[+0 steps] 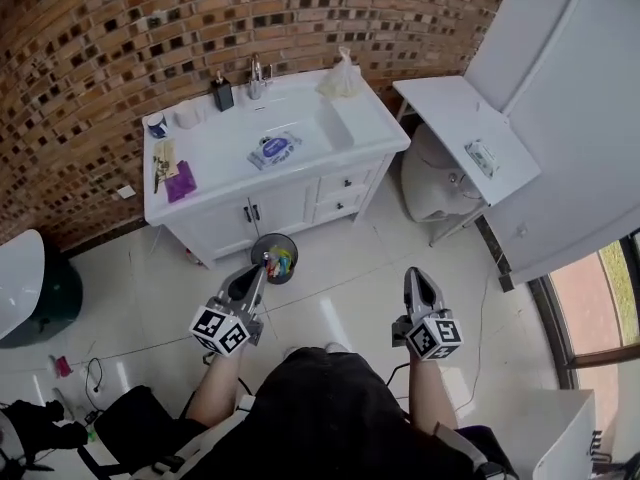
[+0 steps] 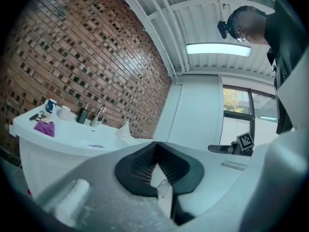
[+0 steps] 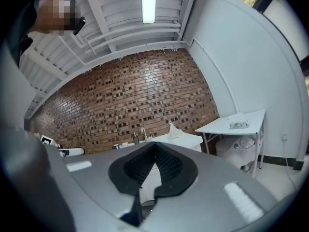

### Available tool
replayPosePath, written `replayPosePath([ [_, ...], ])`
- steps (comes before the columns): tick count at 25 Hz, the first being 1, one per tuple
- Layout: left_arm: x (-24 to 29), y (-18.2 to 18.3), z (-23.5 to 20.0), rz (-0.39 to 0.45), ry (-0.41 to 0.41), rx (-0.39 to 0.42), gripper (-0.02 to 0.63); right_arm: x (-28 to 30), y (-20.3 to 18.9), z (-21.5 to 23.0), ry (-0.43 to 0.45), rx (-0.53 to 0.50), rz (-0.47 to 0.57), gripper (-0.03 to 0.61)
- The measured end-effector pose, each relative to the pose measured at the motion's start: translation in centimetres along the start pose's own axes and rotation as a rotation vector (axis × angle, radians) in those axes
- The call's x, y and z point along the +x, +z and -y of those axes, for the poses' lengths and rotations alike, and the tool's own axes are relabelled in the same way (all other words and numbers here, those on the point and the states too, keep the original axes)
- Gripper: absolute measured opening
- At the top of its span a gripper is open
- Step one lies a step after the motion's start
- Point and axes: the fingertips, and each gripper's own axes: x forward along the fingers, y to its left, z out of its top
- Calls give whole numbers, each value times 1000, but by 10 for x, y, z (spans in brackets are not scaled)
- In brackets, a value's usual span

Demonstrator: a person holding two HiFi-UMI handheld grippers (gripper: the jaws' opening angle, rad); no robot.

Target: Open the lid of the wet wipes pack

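The wet wipes pack [image 1: 273, 150], white with a blue-purple label, lies flat on the white vanity counter [image 1: 370, 133] beside the sink basin; its lid looks closed. In the left gripper view the wipes pack [image 2: 95, 146] is only a small purple streak on the counter. My left gripper [image 1: 265, 261] [image 2: 155, 149] is shut and empty, held low over the floor well in front of the vanity. My right gripper [image 1: 417, 273] [image 3: 155, 146] is also shut and empty, to the right of the left one and equally far from the pack.
On the counter are a purple cloth [image 1: 181, 181], a cup [image 1: 156, 125], a dark soap bottle [image 1: 223, 93], a faucet [image 1: 258, 78] and a plastic bag [image 1: 342, 78]. A small bin [image 1: 278, 260] stands on the floor before the cabinet. A white side table [image 1: 465, 133] is at the right.
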Motion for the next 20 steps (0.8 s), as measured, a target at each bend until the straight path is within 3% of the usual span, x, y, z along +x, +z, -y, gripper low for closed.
replayPosePath([
  [6,29,-25,22,-48,-135,-41,2,-57,5,24,-165,-21,-12,6],
  [11,35,-54,48,-117,-248,-53,0,-97,-12,27,-241,-10,-37,6],
  [15,41,-66,58,-130,-257,-58,2,-112,-21,43,-279,15,-29,6],
  [20,53,-62,63,-116,-234,-35,2,-108,-9,57,-260,14,23,6],
])
